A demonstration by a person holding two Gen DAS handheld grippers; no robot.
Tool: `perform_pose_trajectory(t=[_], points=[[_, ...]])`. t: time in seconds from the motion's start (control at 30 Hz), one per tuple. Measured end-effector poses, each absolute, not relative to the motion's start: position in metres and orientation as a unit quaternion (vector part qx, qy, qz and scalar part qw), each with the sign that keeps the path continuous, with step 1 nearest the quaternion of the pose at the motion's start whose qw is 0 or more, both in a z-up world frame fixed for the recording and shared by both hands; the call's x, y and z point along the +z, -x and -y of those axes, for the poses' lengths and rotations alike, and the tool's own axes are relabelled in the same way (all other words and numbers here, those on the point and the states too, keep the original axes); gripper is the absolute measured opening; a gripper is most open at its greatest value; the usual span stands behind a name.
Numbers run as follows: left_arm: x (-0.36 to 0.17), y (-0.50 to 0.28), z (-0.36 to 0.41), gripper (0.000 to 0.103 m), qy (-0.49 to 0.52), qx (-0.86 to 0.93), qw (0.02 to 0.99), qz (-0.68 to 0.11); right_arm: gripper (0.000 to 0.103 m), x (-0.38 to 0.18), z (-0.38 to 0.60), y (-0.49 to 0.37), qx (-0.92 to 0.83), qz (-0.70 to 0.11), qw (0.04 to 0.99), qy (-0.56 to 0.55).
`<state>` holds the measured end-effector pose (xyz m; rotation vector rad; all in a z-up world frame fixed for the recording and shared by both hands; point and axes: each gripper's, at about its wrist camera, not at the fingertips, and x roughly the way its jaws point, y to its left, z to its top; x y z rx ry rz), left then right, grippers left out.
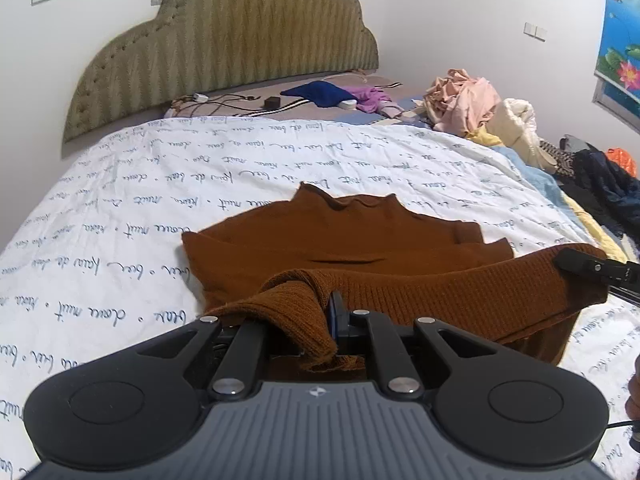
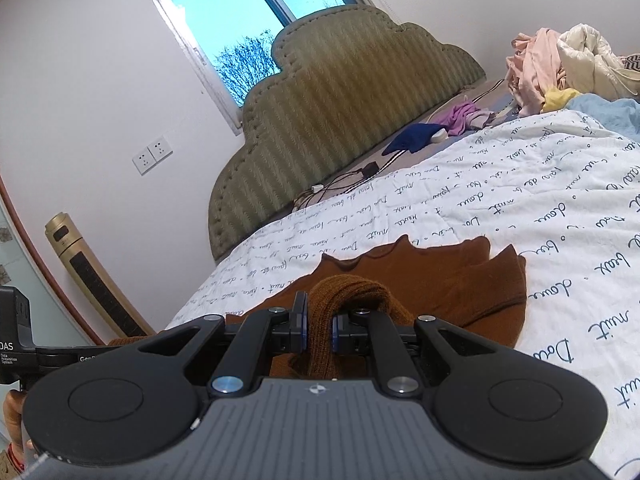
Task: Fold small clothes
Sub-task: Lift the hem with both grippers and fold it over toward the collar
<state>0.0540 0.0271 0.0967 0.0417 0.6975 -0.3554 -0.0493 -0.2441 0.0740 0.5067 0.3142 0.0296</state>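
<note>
- Left wrist view: left gripper pinching the ribbed hem of the brown sweater, knit bunched over the pads. Sweater lies mid-bed on the white script-print quilt, collar toward the headboard. Right gripper at right edge, clamped on the same raised hem.
- Right wrist view: right gripper jaws nearly together, squeezing a fold of brown knit; rest of the sweater flat on the quilt ahead. Clothes pile at far right.

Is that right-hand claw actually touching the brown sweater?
Touching. The right wrist view shows the right gripper with a bunched ribbed edge of the brown sweater pinched between its blue-edged pads.
</note>
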Motion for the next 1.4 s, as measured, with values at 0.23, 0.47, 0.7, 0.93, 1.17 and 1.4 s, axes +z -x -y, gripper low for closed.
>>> perform_pose_trajectory(t=[0.23,0.47,0.7,0.93,1.17,1.4], points=[[0.099,-0.063,-0.019,0.011,-0.036,-0.165,0.928,-0.333,0.016,0.074,0.251,0.038,0.008,-0.149,0.955,-0.255],[0.106,-0.072,-0.007,0.011,-0.057,-0.158,0.935,-0.313,0.015,0.079,0.257,0.031,-0.001,-0.137,0.956,-0.258],[0.097,-0.101,0.006,0.011,-0.071,-0.141,0.936,-0.315,0.016,0.072,0.268,0.007,-0.008,-0.151,0.951,-0.268],[0.079,-0.131,0.015,0.011,-0.09,-0.118,0.935,-0.321,0.016,0.059,0.276,-0.025,-0.02,-0.174,0.947,-0.27],[0.054,-0.16,0.02,0.011,-0.099,-0.104,0.925,-0.351,0.016,0.039,0.285,-0.058,-0.027,-0.203,0.937,-0.283],[0.036,-0.178,0.024,0.011,-0.101,-0.099,0.916,-0.375,0.016,0.023,0.292,-0.079,-0.033,-0.226,0.93,-0.289]])
